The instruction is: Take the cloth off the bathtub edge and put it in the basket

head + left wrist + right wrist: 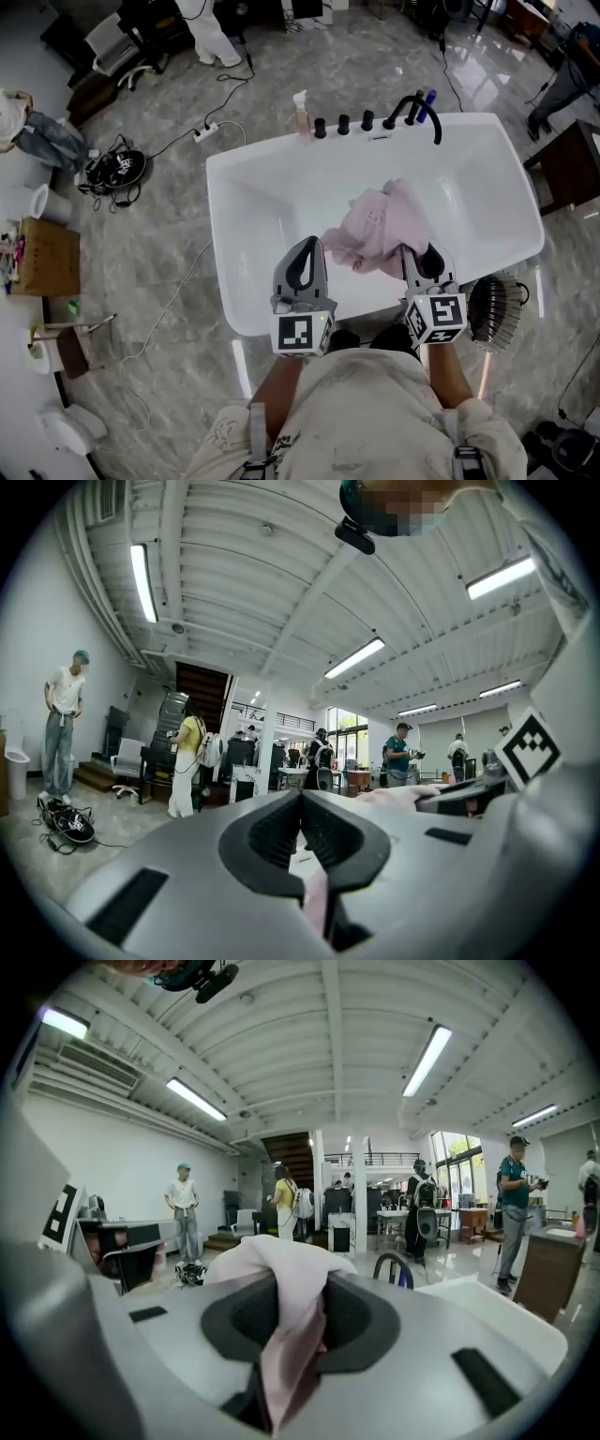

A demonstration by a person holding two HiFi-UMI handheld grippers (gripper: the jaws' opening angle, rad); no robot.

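Note:
A pink cloth [380, 228] hangs bunched in the air over the white bathtub [234, 192], above its near rim. My right gripper [411, 251] is shut on the cloth; in the right gripper view the cloth [281, 1269] spills over and between the jaws of that gripper [298, 1283]. My left gripper [307, 242] is at the cloth's left edge. In the left gripper view its jaws [302, 799] are together, with a strip of pink cloth [315, 900] pinched low between them. A round wire basket [497, 309] stands on the floor right of the tub.
Black taps and a faucet [412, 108] and a soap bottle [301, 114] line the tub's far rim. A power strip [206, 131] with cables, a cardboard box [47, 255] and a dark cabinet [572, 169] are on the floor around it. People stand farther off.

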